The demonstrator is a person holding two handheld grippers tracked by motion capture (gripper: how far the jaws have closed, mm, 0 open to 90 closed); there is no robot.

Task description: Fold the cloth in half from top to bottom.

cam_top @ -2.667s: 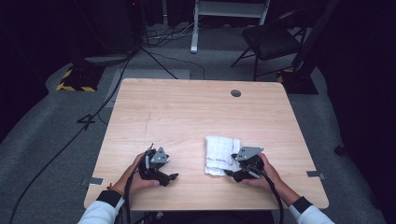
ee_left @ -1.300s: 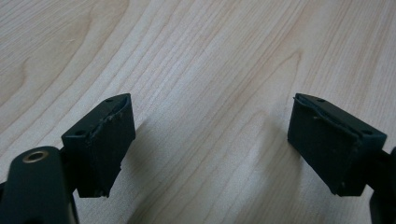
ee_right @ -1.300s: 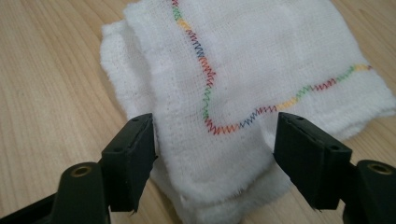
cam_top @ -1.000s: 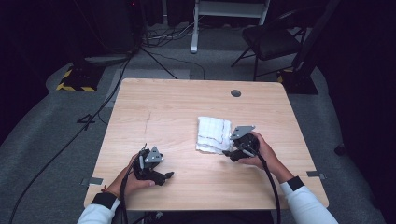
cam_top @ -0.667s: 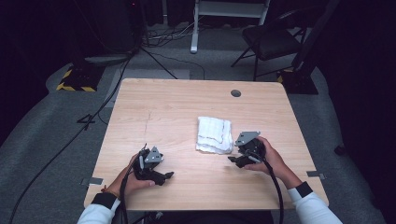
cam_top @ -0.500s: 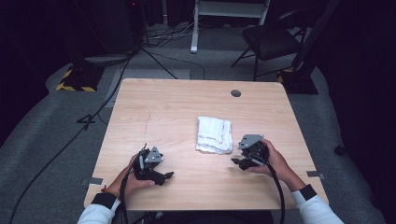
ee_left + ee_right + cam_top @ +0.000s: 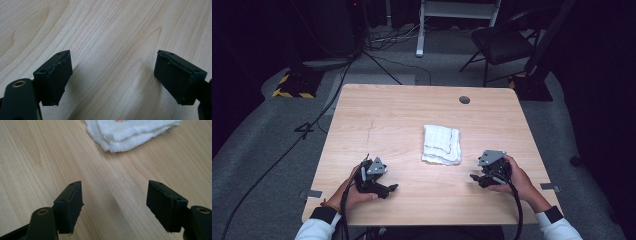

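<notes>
A folded white towel lies flat in the middle of the wooden table. My right gripper rests near the front edge, a short way right of and in front of the towel, its jaws open with nothing between them. In the right gripper view the towel sits beyond the open gripper, apart from it. My left gripper rests at the front left of the table, held by a hand. The left gripper view shows bare wood between the wide-open left gripper.
A round cable hole sits near the table's far edge. A black chair and a white stand stand on the floor beyond the table, with cables running across the grey floor at the left.
My right gripper let go of the towel and drew back toward the front right, leaving the towel folded mid-table. The left gripper stayed put.
</notes>
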